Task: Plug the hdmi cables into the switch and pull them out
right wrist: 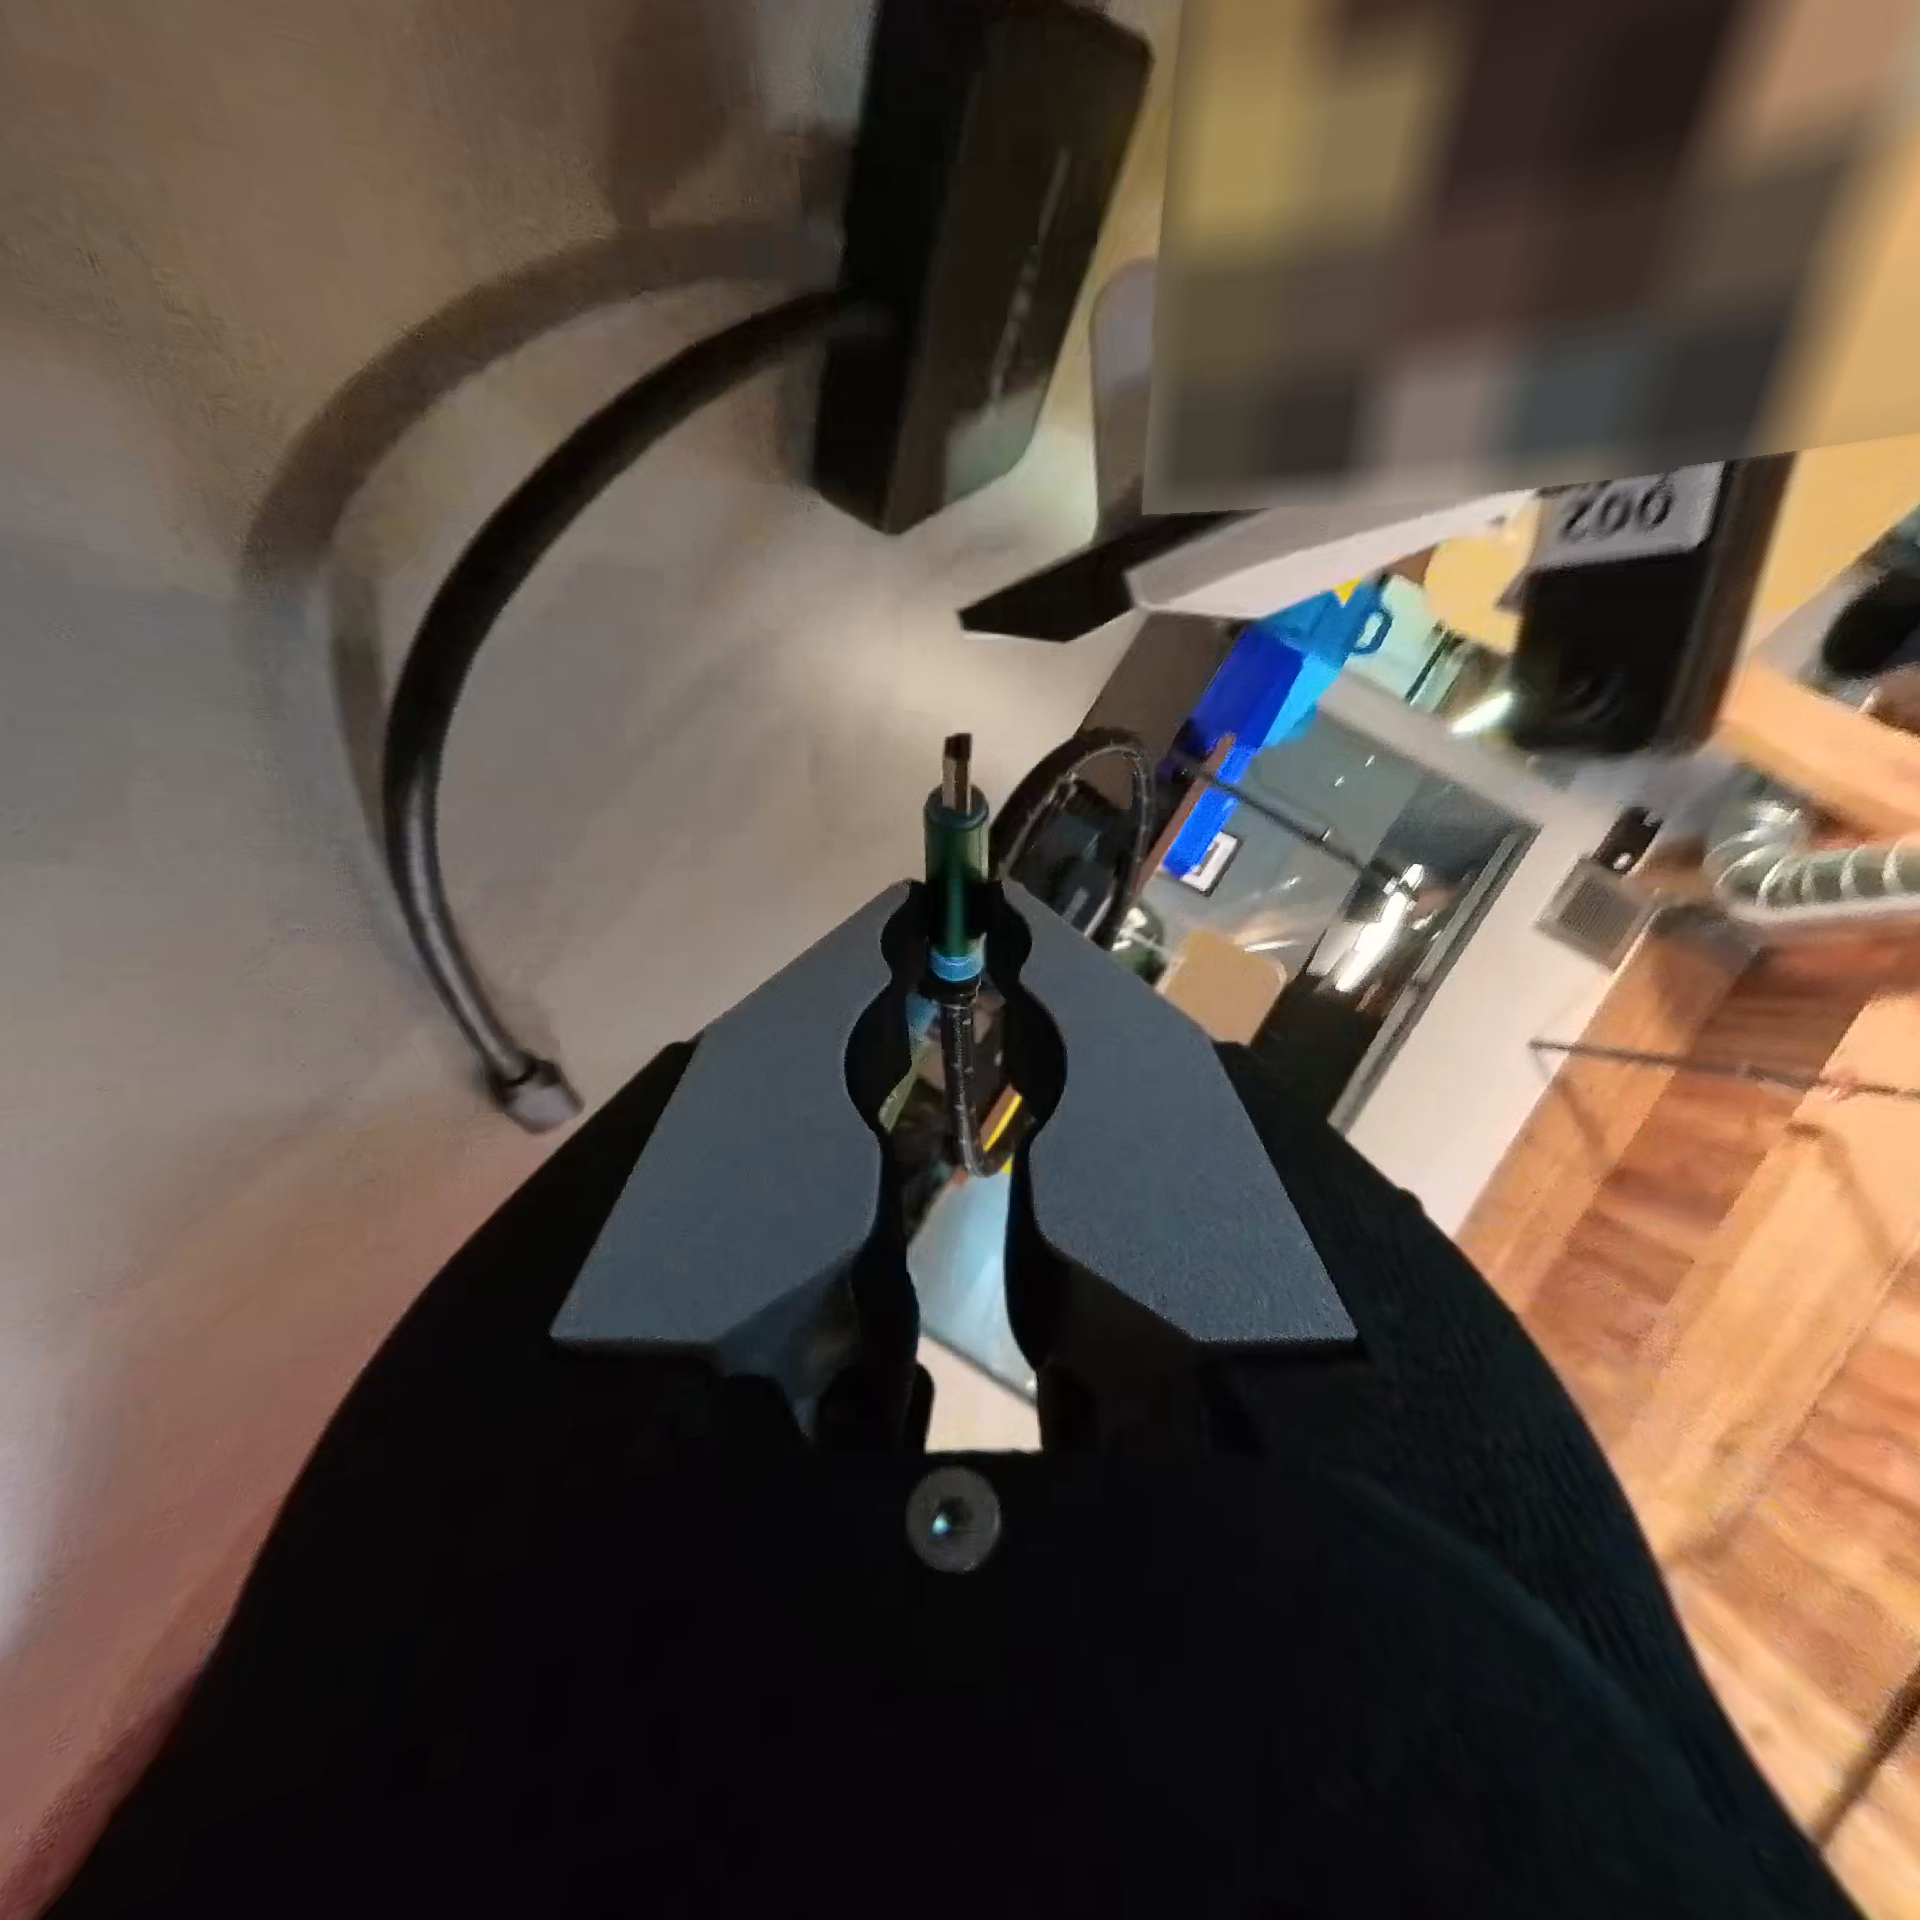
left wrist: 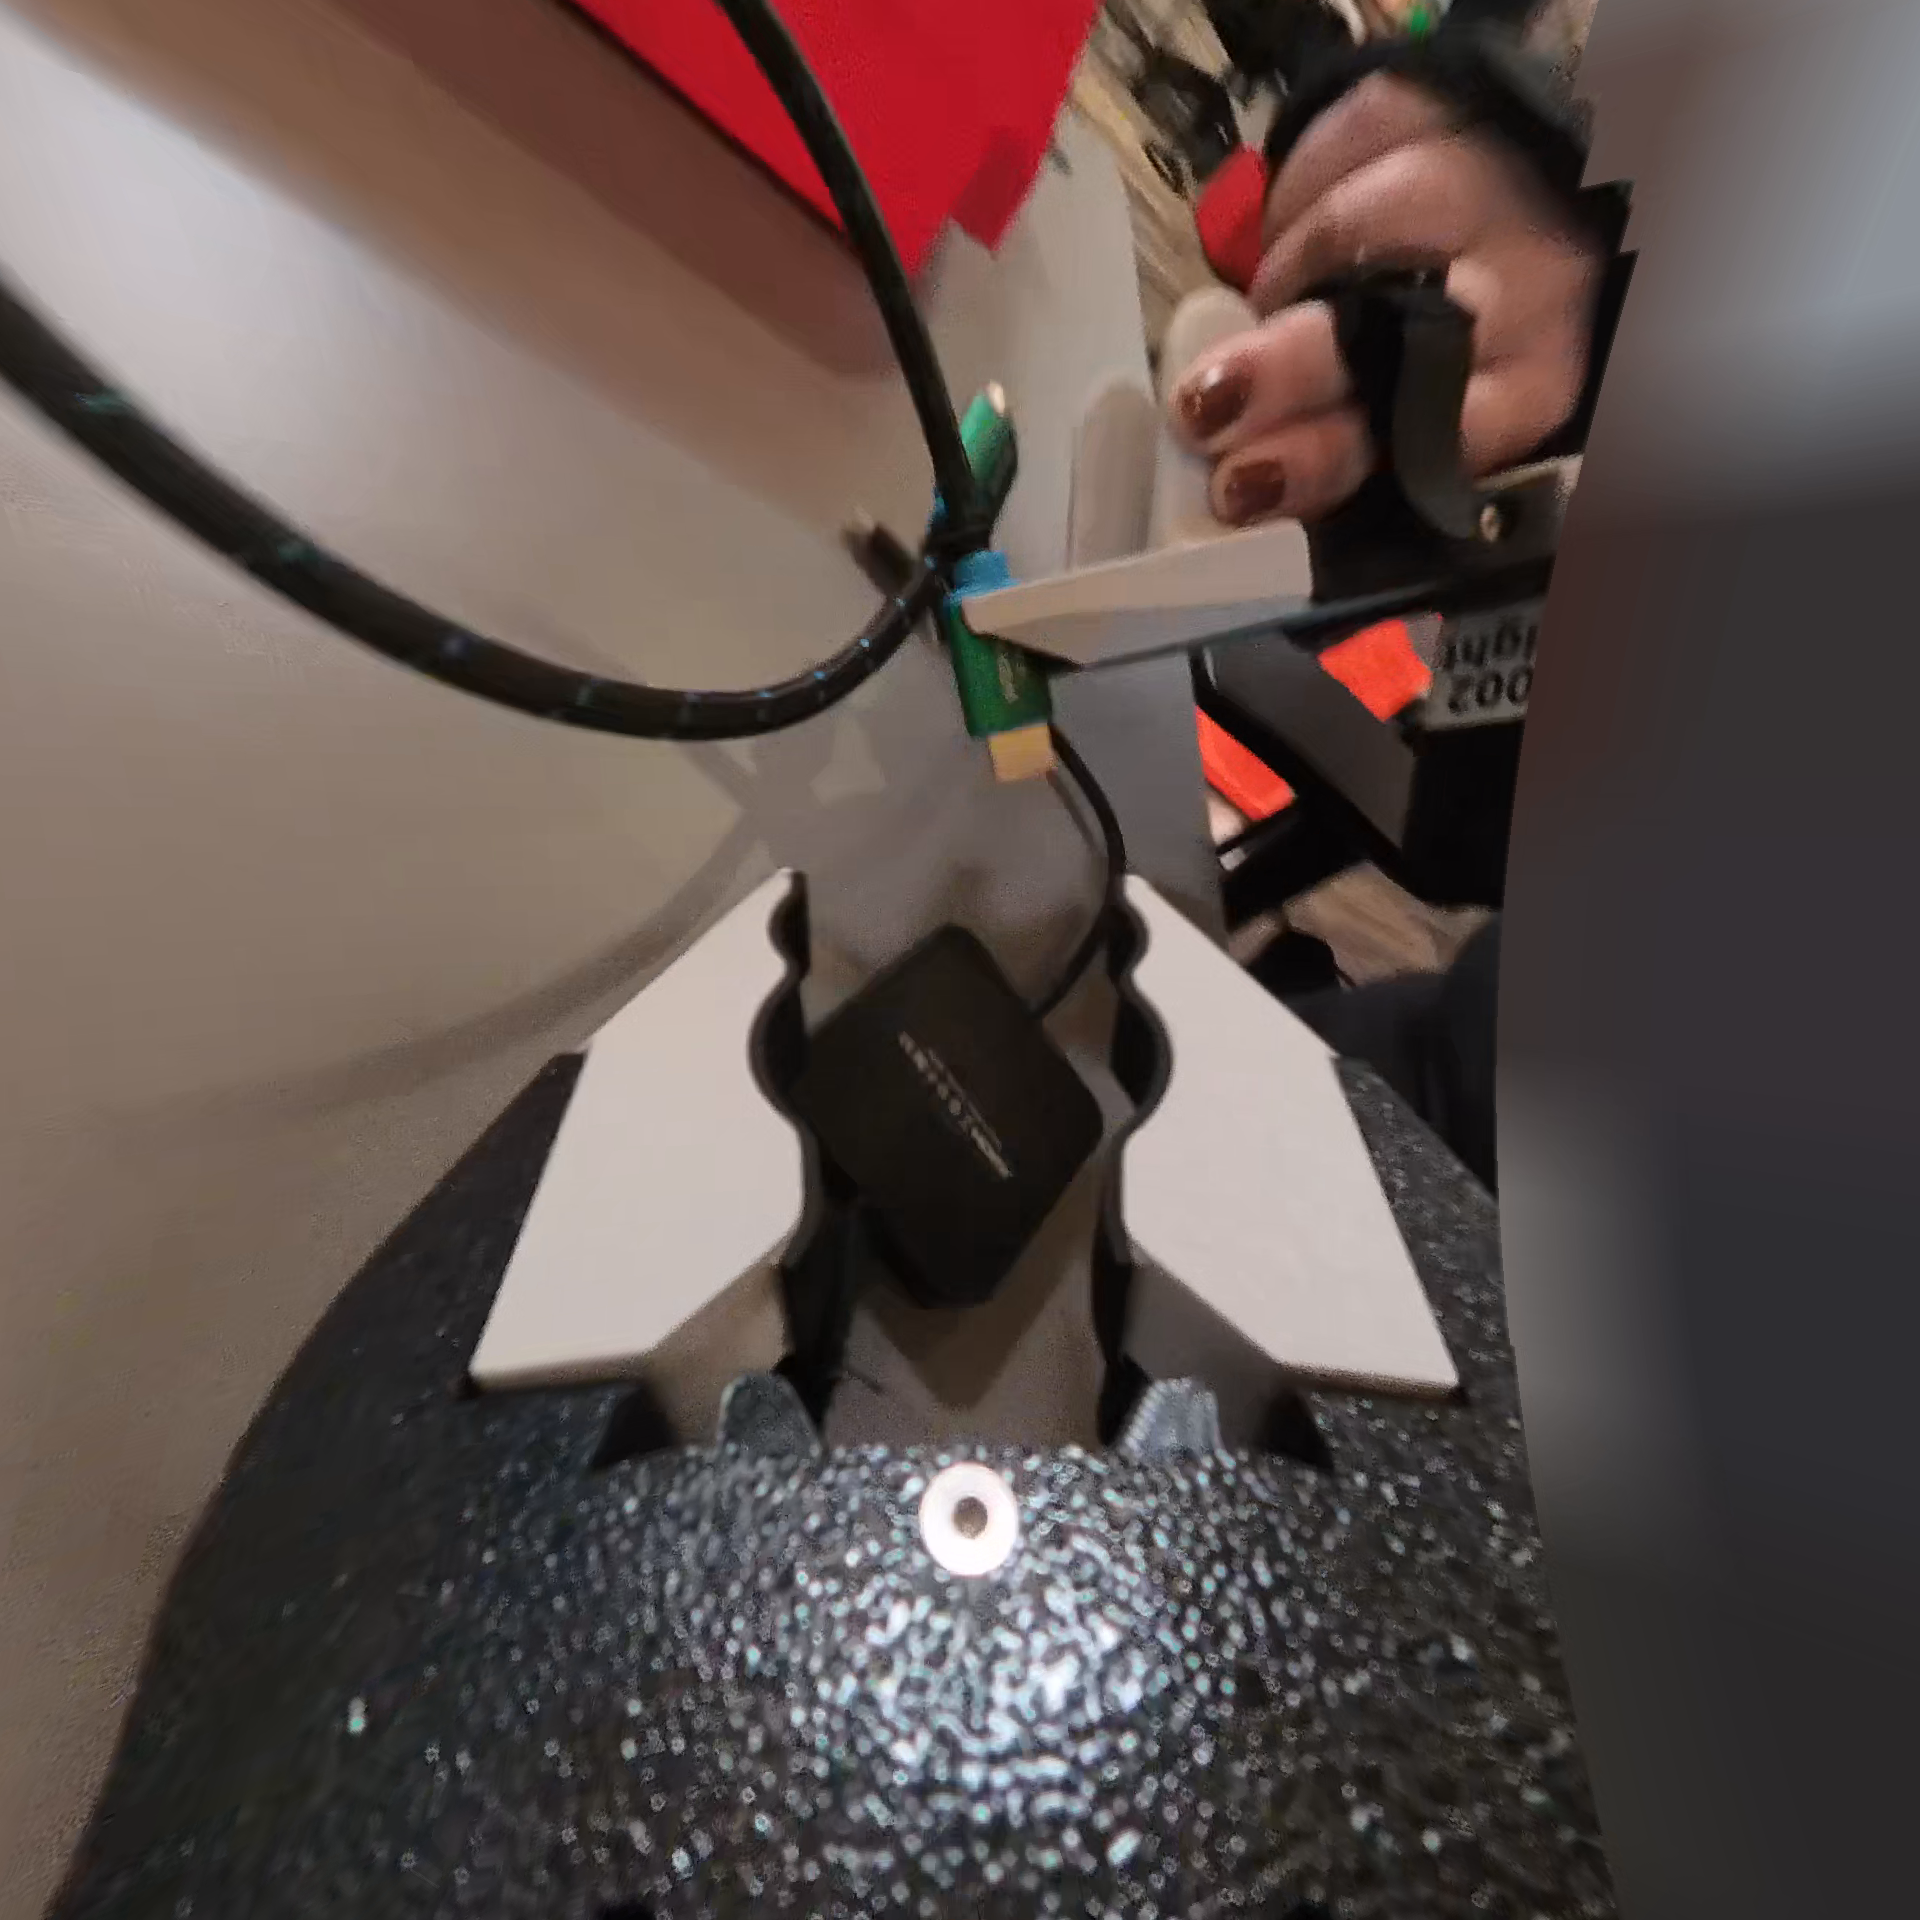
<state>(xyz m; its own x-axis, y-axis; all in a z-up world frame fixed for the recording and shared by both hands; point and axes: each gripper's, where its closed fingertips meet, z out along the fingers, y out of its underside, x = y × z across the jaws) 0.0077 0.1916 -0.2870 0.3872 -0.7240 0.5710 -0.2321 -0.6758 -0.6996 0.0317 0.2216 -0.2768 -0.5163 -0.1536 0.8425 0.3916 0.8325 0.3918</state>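
The black switch (left wrist: 945,1122) lies on the pale table (left wrist: 364,520) between the grey fingers of my left gripper (left wrist: 961,894), which is shut on its sides. My right gripper (right wrist: 956,894) is shut on a green hdmi plug (right wrist: 951,862), whose metal tip points forward, short of the switch (right wrist: 977,260). In the left wrist view the right gripper (left wrist: 997,634) holds that plug (left wrist: 997,675) tip-down above the switch. A second green plug (left wrist: 987,436) lies behind it. Black braided cables (left wrist: 520,655) trail left.
A red sheet (left wrist: 883,104) lies at the far end of the table. A person's hand (left wrist: 1351,312) holds the right gripper. The switch's own thick lead (right wrist: 416,779) curves over the table. A wooden floor (right wrist: 1662,1299) lies beyond the table edge.
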